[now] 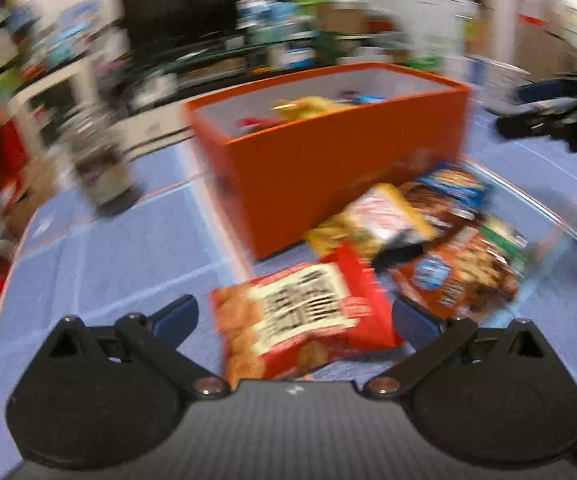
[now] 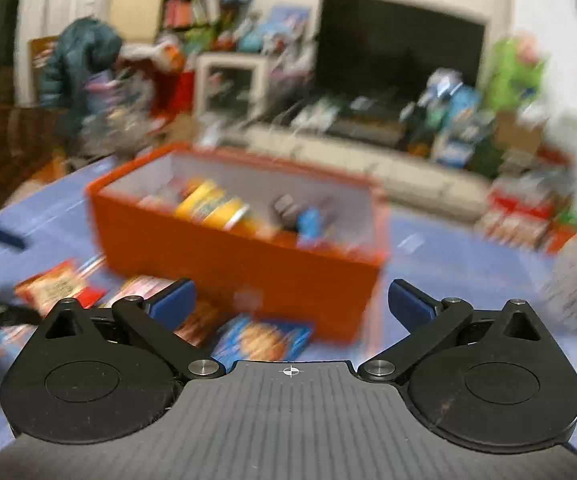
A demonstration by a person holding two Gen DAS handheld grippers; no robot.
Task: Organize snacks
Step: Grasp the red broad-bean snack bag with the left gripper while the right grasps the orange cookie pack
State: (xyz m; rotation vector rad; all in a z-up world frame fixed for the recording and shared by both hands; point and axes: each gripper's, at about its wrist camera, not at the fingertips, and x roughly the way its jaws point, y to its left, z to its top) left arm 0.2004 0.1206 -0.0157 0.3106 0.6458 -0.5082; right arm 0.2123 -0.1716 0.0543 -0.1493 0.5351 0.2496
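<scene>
An orange box (image 1: 352, 168) with several snacks inside stands on the blue table cloth (image 1: 120, 240); it also shows in the right wrist view as the orange box (image 2: 248, 272). In front of it lies a pile of snack bags. My left gripper (image 1: 294, 318) is open, its blue pads on either side of a red snack bag (image 1: 308, 320) that lies flat. A yellow bag (image 1: 372, 220) and brown cookie bags (image 1: 460, 276) lie beyond. My right gripper (image 2: 290, 304) is open and empty, above a blue snack bag (image 2: 262, 340). The right gripper's dark body (image 1: 556, 116) shows at the far right.
A dark screen (image 2: 396, 52) on a low white stand, shelves and cluttered goods fill the background. A clear bottle (image 1: 100, 168) stands on the table at the left. Both views are blurred by motion.
</scene>
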